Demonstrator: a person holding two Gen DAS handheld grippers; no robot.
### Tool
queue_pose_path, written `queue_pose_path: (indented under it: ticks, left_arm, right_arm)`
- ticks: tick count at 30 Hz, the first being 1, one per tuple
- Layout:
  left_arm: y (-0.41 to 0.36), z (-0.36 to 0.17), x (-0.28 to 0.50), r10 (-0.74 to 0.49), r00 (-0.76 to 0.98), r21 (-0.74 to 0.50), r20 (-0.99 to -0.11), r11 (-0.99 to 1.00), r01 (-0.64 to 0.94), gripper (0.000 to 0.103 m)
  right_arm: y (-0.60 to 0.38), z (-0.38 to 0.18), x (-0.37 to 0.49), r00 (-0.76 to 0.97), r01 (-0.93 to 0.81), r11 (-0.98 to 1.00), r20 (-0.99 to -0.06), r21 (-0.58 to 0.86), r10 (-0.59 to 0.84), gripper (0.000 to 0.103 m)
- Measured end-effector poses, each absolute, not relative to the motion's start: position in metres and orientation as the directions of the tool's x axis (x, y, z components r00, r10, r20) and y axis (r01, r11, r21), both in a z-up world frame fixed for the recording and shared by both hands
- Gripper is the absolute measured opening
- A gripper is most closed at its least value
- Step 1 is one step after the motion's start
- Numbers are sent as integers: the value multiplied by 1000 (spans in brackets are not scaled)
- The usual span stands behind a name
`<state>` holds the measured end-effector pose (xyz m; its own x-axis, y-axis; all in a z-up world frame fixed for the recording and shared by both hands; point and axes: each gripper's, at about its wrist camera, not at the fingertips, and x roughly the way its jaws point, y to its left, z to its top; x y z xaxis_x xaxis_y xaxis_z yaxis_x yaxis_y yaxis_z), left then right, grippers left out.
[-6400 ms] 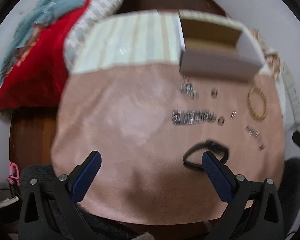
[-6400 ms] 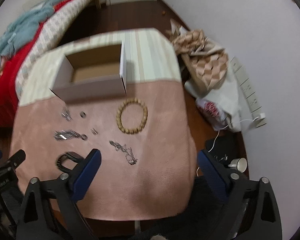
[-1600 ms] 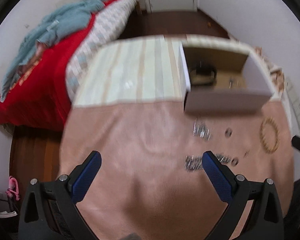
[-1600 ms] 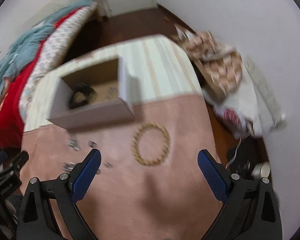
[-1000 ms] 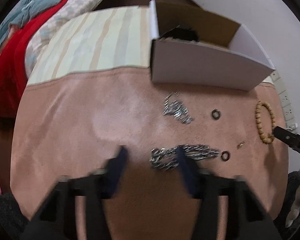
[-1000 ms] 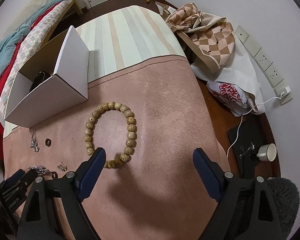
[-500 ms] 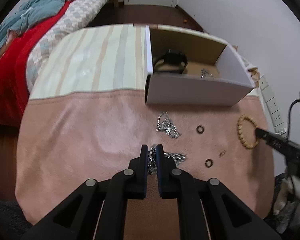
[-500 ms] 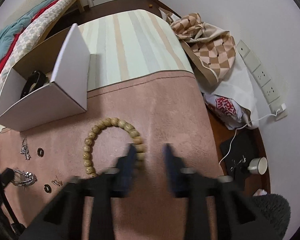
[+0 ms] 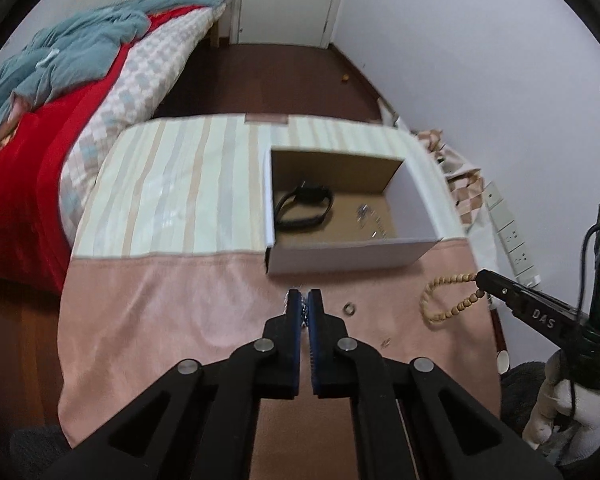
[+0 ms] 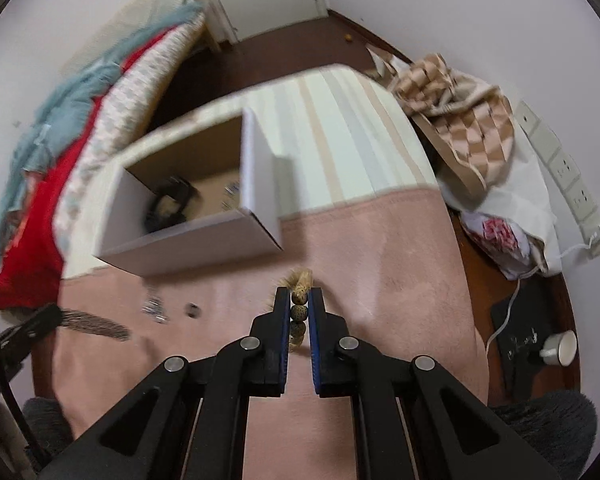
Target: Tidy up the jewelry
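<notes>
- Both grippers, wide apart a moment ago over the pink cloth (image 9: 172, 320), are now pinched together, each on a piece of jewelry.
- Left gripper (image 9: 304, 300), at the lower centre of its own view, is clamped on a silver chain (image 10: 96, 322); in the right wrist view the chain trails from its tip at the left edge, blurred.
- Right gripper (image 10: 300, 300) is clamped on the wooden bead bracelet (image 9: 448, 296); three beads sit between its blue pads, and in the left wrist view the loop hangs from its tip at the right of the frame.
- White cardboard box (image 9: 352, 258) stands above centre, open at the top, with a black watch (image 9: 304, 208) and small silver bits already on its floor.
- Loose on the cloth: a small ring (image 9: 349, 309) just right of the left gripper, and a tiny metal piece (image 9: 386, 343) lower right.
- Handling, as I judge it: the bracelet is light, with hard beads on a limp cord, so it swings and drapes; pinching across a bead holds well.
- Chain is thin, limp and slippery, likely to slide out or snag on the box rim; a grip on a bunched section suits best.
</notes>
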<state>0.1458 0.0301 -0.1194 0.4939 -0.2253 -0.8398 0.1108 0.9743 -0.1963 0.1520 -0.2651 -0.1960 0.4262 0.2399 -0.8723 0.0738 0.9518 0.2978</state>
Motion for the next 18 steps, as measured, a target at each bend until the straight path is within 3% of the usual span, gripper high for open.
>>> queue_pose_path:
  ticks: [9, 12, 14, 16, 18]
  left_arm:
    - [20, -69, 166, -271, 570, -206, -775, 963, 176, 0]
    - [22, -83, 172, -256, 531, -207, -808, 967, 151, 7]
    - [27, -110, 175, -264, 472, -242, -841, 964, 107, 20]
    - [33, -142, 174, -266, 414, -264, -871, 962, 62, 73]
    - [34, -165, 170, -253, 392, -258, -885, 965, 40, 76]
  right_arm:
    - [-252, -114, 169, 517, -48, 934, -792, 353, 326, 9]
    - [-245, -98, 179, 536, -76, 935, -776, 347, 332, 9]
    - [-242, -96, 180, 542, -81, 935, -772, 345, 332, 9]
    - [-241, -102, 177, 543, -75, 936, -773, 343, 327, 9]
    - [-242, -113, 174, 528, -57, 934, -783, 353, 328, 9]
